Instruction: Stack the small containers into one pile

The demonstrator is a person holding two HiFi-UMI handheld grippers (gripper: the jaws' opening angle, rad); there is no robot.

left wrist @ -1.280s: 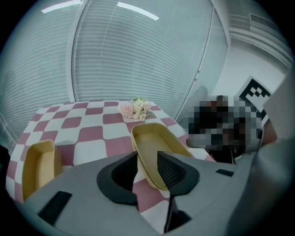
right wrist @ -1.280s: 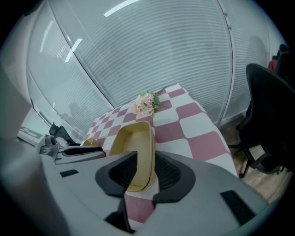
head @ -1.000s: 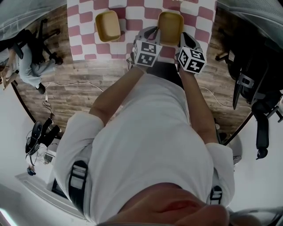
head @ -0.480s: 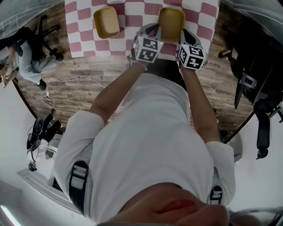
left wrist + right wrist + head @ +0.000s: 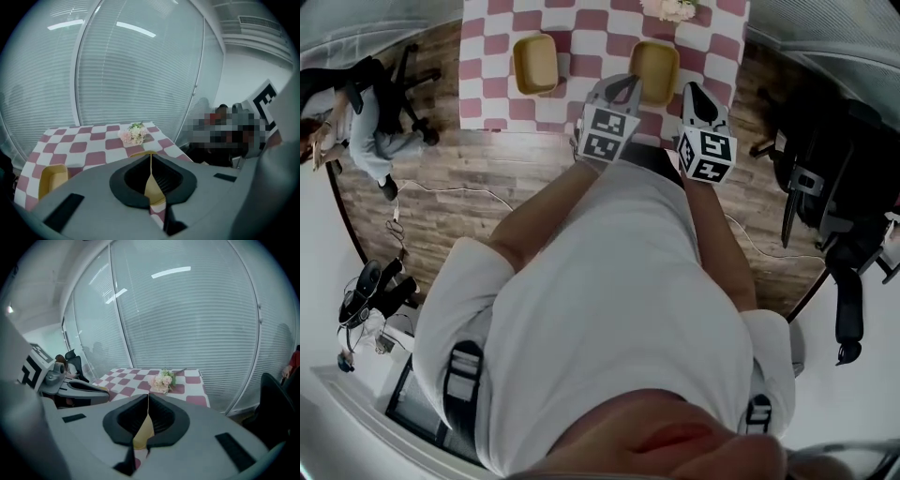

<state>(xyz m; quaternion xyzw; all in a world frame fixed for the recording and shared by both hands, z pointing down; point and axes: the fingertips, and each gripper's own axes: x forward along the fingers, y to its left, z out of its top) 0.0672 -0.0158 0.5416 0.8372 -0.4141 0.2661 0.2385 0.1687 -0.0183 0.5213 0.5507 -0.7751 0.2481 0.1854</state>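
The table appears smaller than before; left gripper and right gripper flank the right container, jaws together, empty.

Bench: ahead of the person, floor on either side.
Left container: on the bench's left part, well apart from the other container.
Right container: on the bench, right of centre, between the two tongs.
Flowers: on the bench, behind the Right container.
Left tongs: over the bench's near edge, just left of the Right container.
Right tongs: just right of the Right container.
Chair: on the floor, right of the bench.
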